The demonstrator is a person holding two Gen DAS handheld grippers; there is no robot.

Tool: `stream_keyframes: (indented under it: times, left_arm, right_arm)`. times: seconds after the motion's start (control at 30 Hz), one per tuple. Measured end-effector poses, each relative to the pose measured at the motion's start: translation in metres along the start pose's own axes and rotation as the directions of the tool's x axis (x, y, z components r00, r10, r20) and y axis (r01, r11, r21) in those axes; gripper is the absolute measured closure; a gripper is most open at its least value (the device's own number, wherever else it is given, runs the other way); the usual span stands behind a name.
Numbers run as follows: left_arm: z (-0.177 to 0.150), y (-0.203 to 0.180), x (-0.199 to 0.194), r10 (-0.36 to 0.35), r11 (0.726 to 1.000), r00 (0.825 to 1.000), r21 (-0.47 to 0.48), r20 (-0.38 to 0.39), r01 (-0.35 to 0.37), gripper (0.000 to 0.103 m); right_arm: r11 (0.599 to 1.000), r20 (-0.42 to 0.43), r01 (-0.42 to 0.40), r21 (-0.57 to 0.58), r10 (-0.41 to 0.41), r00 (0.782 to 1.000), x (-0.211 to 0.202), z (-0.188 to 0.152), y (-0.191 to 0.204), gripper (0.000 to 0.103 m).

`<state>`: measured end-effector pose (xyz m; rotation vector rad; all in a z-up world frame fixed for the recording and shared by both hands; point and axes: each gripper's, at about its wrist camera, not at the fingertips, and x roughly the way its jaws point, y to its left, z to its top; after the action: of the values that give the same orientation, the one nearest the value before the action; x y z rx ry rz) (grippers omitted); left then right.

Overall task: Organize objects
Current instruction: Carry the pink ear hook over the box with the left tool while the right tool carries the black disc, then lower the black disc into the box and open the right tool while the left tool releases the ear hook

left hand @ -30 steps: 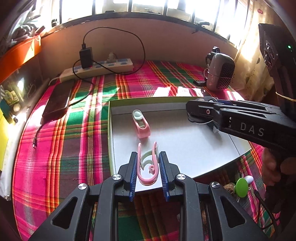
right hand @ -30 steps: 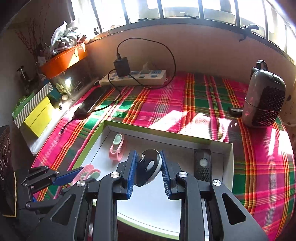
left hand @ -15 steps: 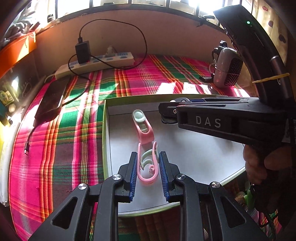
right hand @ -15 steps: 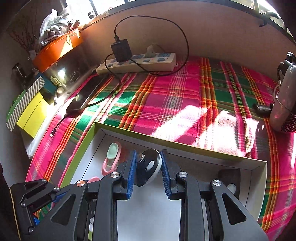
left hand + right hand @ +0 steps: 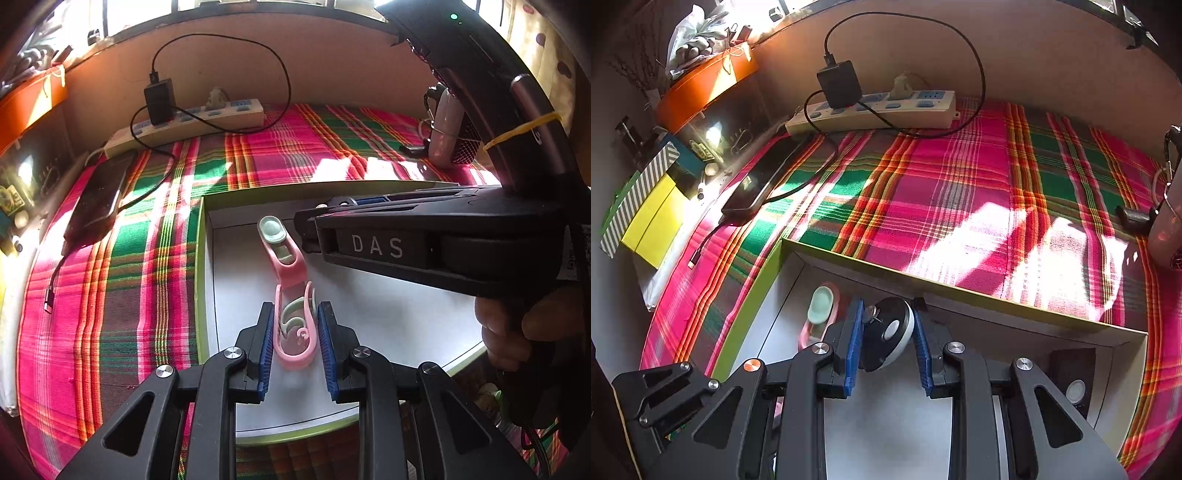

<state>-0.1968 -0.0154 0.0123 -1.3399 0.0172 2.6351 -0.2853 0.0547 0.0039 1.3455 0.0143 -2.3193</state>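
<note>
right gripper (image 5: 888, 332) now lower over tray (image 5: 997, 299), round black object (image 5: 886, 332) half hidden

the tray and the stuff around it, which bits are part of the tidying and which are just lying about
Part of the job:
- tray
- pink clip in the left gripper
- round black gadget in the right gripper
- second pink clip in the tray
- dark remote in the tray

Lying about:
- power strip with charger
- phone
- heater
- yellow box
</note>
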Motion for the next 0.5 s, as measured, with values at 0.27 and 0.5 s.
stream_keyframes:
  times: [0.27, 0.5]
  left_arm:
    - [-0.0002, -0.0003, 0.0002, 0.003, 1.000, 1.000, 0.003, -0.001, -0.003, 0.082]
    - [-0.0002, -0.0002, 0.0001, 0.009, 1.000, 1.000, 0.004, -0.001, -0.009, 0.082]
  right_arm:
    - [1.000, -0.010, 0.001, 0.009, -0.001, 1.000, 0.0025, -0.0002, 0.0001, 0.076]
    - [1.000, -0.014, 0.011, 0.004, -0.011, 1.000, 0.0033, 0.0003, 0.0008, 0.075]
